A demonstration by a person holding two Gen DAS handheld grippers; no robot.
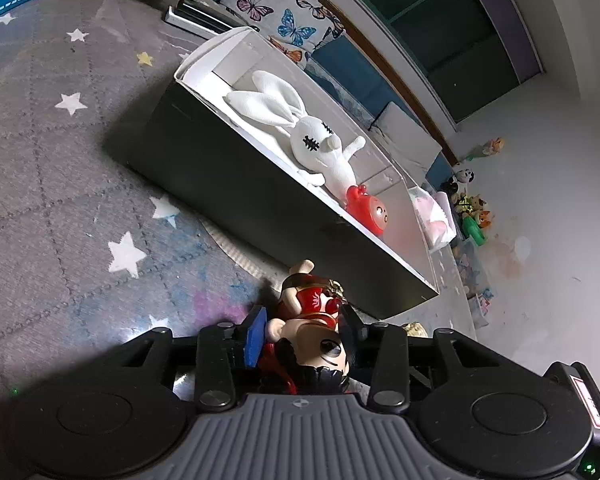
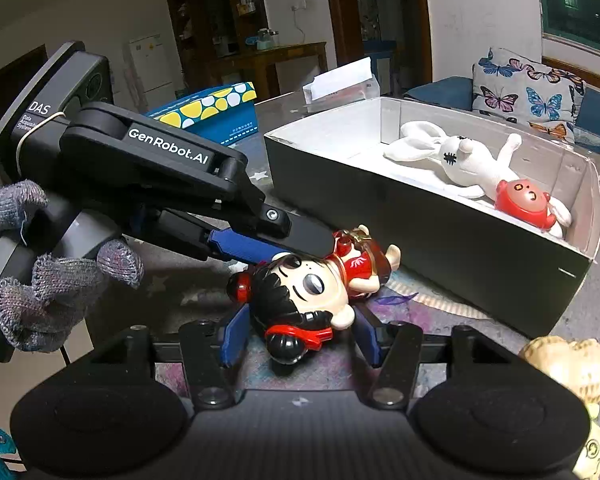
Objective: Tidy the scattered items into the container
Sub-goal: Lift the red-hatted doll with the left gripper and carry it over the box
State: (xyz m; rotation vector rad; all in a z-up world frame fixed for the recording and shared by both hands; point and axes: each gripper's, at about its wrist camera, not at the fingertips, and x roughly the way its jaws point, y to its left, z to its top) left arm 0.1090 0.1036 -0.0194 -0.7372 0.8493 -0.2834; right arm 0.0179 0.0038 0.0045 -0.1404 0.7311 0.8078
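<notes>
Now doll figurine (image 2: 300,292) on the mat, head between right gripper's (image 2: 300,334) parted fingers, ungripped.

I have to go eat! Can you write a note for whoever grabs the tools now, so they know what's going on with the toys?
Left tool: open, fingers around the doll.
Right tool: fingers either side of the doll's head; grip unclear.
Done: white rabbit and red toy are in the box.
To do: the doll and the beige toy, both outside the box.
</notes>
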